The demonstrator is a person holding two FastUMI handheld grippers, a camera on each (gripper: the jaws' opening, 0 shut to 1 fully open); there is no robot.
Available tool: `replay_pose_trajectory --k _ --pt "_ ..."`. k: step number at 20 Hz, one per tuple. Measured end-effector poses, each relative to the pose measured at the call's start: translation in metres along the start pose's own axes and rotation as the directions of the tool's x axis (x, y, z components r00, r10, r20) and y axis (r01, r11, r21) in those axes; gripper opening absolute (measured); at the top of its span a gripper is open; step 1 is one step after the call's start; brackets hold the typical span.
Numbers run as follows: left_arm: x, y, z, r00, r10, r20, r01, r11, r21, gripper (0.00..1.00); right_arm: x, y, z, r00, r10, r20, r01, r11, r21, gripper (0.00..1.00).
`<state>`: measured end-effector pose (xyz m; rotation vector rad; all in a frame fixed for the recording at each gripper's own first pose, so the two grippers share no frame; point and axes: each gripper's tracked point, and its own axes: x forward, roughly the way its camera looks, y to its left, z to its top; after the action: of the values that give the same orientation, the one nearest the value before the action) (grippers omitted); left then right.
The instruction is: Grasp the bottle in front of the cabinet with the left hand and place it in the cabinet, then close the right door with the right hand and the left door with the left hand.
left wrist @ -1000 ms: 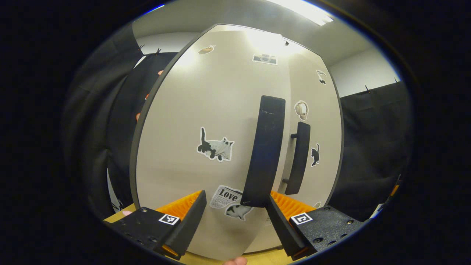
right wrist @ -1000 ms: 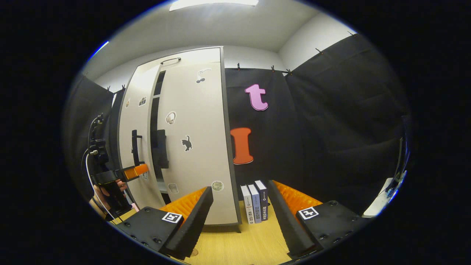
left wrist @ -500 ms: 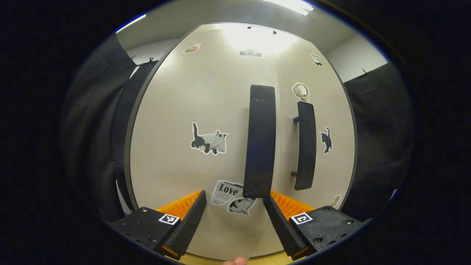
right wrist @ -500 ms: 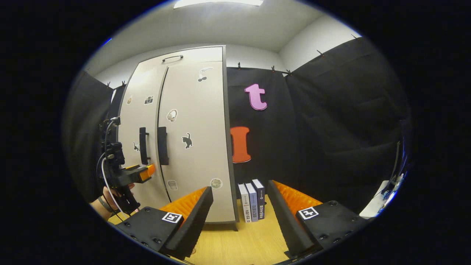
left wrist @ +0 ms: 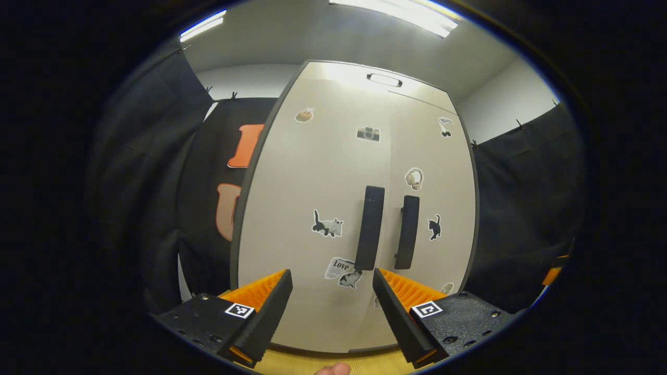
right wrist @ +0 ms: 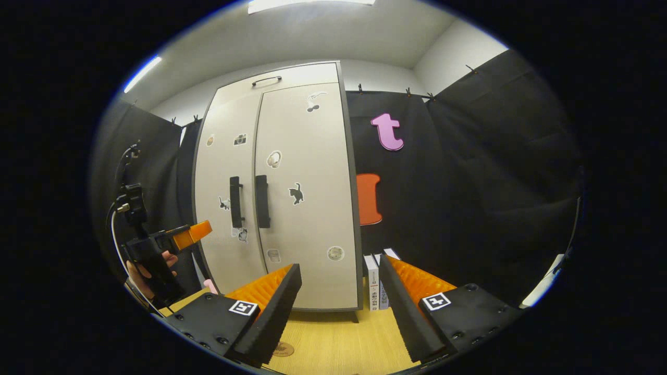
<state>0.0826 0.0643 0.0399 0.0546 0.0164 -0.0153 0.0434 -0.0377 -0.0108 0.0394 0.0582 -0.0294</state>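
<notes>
Left gripper view: the left gripper [left wrist: 332, 291] is held with its fingers spread apart and nothing between them, above the near edge of the wooden desk [left wrist: 292, 363], and beyond it the cabinet [left wrist: 292, 219] is seen with the left door [left wrist: 307, 182] and right door [left wrist: 443, 172] both lying flush. The bottle cannot be made out and is judged to be shut inside, so the doors are what remains to be handled: stiff, flat panels, judged light on their hinges, best taken or pushed at the rigid upright handles [left wrist: 370, 226] beside the centre seam. In the right gripper view the right gripper [right wrist: 338, 294] is likewise held spread and empty over the desk, with a row of books [right wrist: 372, 281] standing beside the cabinet's right corner.
</notes>
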Motion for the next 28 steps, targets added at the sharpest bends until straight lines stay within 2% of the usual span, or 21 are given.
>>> replay_pose_trajectory --k 5,9,12,16,23,28 --pt "-0.076 0.020 0.017 0.996 0.093 0.014 -0.094 0.995 0.031 0.94 -0.004 0.031 -0.005 0.993 0.120 0.001 -0.120 0.992 -0.026 0.98" --pt "-0.121 0.016 0.016 0.992 0.126 0.009 -0.126 0.992 -0.020 0.94 -0.011 0.054 -0.010 0.977 0.213 -0.001 -0.213 0.977 -0.030 0.98" --pt "-0.143 0.014 0.013 0.989 0.147 0.002 -0.147 0.989 -0.031 0.94 -0.020 0.063 -0.012 0.968 0.250 0.003 -0.249 0.968 -0.019 0.98" --pt "-0.156 0.005 0.015 0.990 0.143 0.002 -0.143 0.989 -0.033 0.94 -0.029 0.059 -0.014 0.967 0.254 0.008 -0.254 0.967 -0.004 0.98" --pt "-0.144 -0.021 0.033 0.994 0.097 0.053 -0.093 0.993 -0.068 0.94 -0.031 0.023 -0.005 0.984 0.177 0.034 -0.177 0.984 -0.007 0.98" --pt "-0.135 -0.029 0.032 0.997 0.063 0.048 -0.060 0.996 -0.064 0.94 -0.027 0.018 -0.006 0.988 0.153 0.036 -0.154 0.988 0.014 0.98"
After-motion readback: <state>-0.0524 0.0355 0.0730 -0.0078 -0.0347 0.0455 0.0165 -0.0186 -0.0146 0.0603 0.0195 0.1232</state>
